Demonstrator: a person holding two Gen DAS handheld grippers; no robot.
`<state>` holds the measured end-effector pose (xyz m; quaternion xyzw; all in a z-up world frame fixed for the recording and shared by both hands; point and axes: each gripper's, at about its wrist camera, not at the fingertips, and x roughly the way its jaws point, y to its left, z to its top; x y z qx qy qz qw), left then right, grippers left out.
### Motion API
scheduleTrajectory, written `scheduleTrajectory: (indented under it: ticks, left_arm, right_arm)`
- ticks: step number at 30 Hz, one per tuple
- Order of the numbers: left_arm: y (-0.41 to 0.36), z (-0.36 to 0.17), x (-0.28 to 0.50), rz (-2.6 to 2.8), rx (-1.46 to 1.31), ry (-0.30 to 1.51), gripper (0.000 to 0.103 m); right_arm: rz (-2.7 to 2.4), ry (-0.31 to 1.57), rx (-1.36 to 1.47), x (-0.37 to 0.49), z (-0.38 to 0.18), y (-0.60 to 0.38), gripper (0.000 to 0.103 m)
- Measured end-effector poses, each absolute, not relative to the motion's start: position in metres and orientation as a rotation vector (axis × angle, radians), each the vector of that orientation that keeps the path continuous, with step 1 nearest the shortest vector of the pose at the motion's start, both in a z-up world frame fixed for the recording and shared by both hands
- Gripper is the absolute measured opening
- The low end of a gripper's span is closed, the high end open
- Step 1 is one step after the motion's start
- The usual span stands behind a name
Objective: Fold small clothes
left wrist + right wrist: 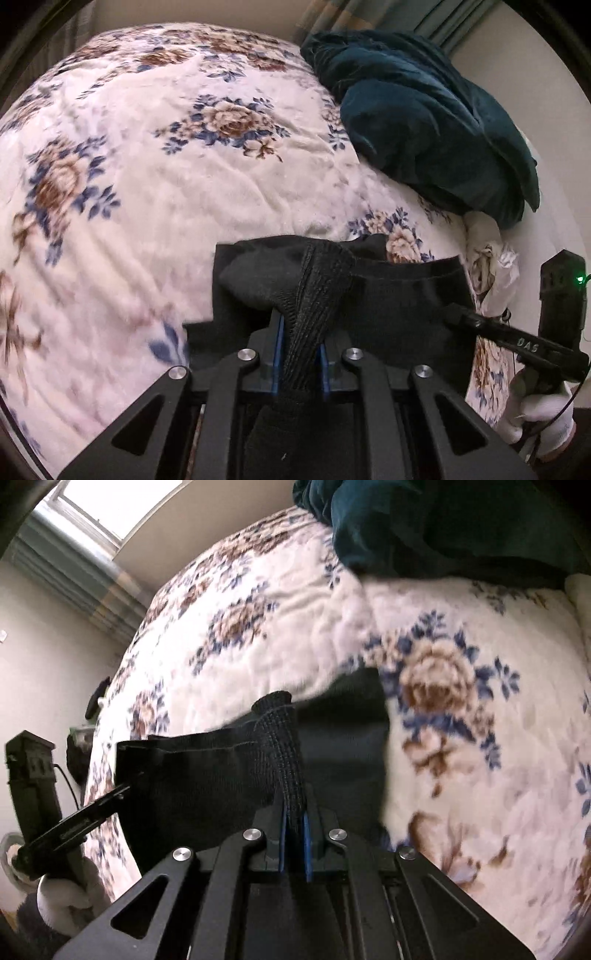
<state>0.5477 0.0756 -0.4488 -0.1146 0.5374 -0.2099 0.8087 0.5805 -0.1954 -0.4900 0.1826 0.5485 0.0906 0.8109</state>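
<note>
A black garment point(399, 299) hangs stretched between my two grippers above the bed. My left gripper point(301, 350) is shut on a bunched, ribbed part of its edge, squeezed between the blue pads. In the same view my right gripper point(452, 312) bites the garment's right side, held by a white-gloved hand point(535, 417). The right wrist view shows the right gripper point(294, 830) shut on a ribbed fold of the black garment point(207, 775). There the left gripper point(129, 784) pinches the cloth's far left corner. The lower part of the garment is hidden behind the gripper bodies.
A white plush blanket with blue and brown flowers point(147, 184) covers the bed under the garment. A heap of dark teal velvet cloth point(424, 122) lies at the far right of the bed, next to the wall. Curtains point(369, 14) and a window point(103, 509) are beyond.
</note>
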Motion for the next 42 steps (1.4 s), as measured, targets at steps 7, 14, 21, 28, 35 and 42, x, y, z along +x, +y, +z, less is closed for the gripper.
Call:
scheduleTrajectory:
  ticks: [7, 14, 21, 28, 35, 42]
  left_arm:
    - [0.100, -0.461, 0.582, -0.377, -0.332, 1.151, 0.004]
    - [0.108, -0.483, 0.597, -0.457, -0.469, 1.215, 0.055]
    - [0.092, -0.521, 0.583, -0.482, -0.494, 1.294, 0.050]
    - [0.066, -0.475, 0.554, -0.480, -0.260, 1.145, 0.013]
    - [0.070, -0.435, 0.563, -0.481, -0.266, 1.073, 0.013]
    - [0.067, -0.471, 0.637, -0.413, -0.293, 1.137, 0.012]
  right_arm:
    - [0.186, 1.191, 0.348, 0.599, -0.496, -0.189, 0.007]
    - [0.172, 1.256, 0.359, 0.620, -0.525, -0.189, 0.007]
    - [0.227, 1.461, 0.453, 0.622, -0.579, -0.196, 0.021]
    - [0.283, 1.348, 0.449, 0.591, -0.556, -0.191, 0.008]
    - [0.235, 1.196, 0.455, 0.592, -0.490, -0.201, 0.007]
    - [0.149, 1.180, 0.405, 0.640, -0.503, -0.204, 0.007]
